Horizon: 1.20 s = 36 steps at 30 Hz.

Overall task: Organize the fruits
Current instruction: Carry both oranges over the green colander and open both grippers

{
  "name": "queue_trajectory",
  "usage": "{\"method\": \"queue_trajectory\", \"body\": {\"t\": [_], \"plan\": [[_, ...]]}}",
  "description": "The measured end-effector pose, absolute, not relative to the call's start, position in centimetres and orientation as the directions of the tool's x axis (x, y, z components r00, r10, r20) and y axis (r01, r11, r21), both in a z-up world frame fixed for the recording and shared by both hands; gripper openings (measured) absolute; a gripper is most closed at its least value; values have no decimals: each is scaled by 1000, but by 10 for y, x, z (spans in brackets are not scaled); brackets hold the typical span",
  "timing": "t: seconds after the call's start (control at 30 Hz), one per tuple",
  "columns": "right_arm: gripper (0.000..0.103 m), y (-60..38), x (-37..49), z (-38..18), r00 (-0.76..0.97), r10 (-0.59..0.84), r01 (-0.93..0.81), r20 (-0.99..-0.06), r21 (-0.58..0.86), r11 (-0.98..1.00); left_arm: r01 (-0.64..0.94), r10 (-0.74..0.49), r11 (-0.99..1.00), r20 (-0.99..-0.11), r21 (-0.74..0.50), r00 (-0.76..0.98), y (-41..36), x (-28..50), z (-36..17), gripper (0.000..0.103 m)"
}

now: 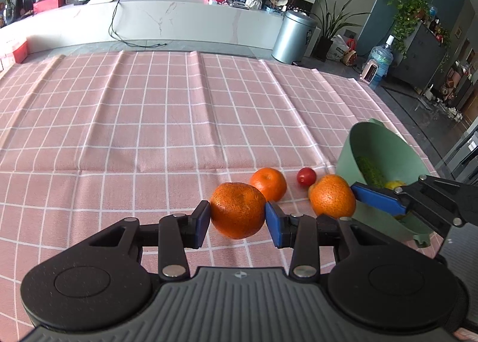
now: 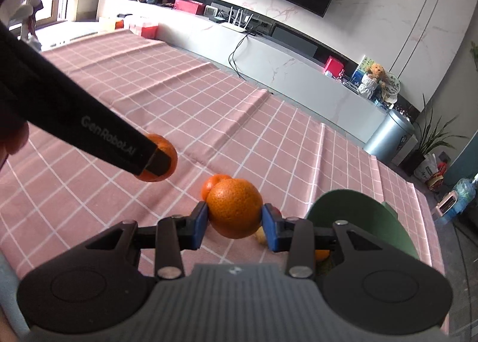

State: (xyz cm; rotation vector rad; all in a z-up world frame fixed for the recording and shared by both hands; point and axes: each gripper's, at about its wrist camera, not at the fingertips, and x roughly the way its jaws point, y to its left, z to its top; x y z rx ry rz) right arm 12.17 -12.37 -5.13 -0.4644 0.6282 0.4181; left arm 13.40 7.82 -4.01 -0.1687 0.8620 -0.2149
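Left wrist view: the left gripper (image 1: 238, 218) clamps a round dimpled orange mandarin (image 1: 237, 210) above the pink checked tablecloth (image 1: 149, 120). At three o'clock, the right gripper (image 1: 352, 192) pinches a second orange mandarin (image 1: 331, 195) beside the tipped pale-green plastic bowl (image 1: 385, 150).

Right wrist view: the right gripper grips its mandarin; the bowl lies at four o'clock.

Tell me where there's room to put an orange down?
Free: the wide pink checked tablecloth left of and beyond the loose orange. Crowded: near the green bowl, where that orange, a cherry tomato and both orange-holding grippers bunch up.
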Motion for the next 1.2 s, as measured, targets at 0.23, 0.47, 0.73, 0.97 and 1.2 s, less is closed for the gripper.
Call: {"method": "queue_trajectory", "body": {"t": [0.23, 0.47, 0.73, 0.97, 1.2], "plan": [[36, -161, 103, -23, 706, 303, -460, -640, -89, 883, 186, -292, 956, -706, -226, 645, 45, 123, -15, 45], [36, -207, 90, -6, 702, 325, -386, -634, 46, 922, 276, -354, 934, -684, -226, 638, 1, 124, 6, 45], [36, -263, 101, -5, 714, 272, -269, -645, 106, 957, 336, -385, 916, -714, -219, 585, -52, 148, 6, 45], [36, -296, 129, -12, 711, 245, -215, -659, 128, 968, 369, -387, 907, -748, -203, 539, -88, 171, -8, 45], [36, -312, 159, -26, 694, 234, -232, -681, 97, 968, 366, -373, 909, -777, -198, 506, -108, 200, -21, 45]]}}
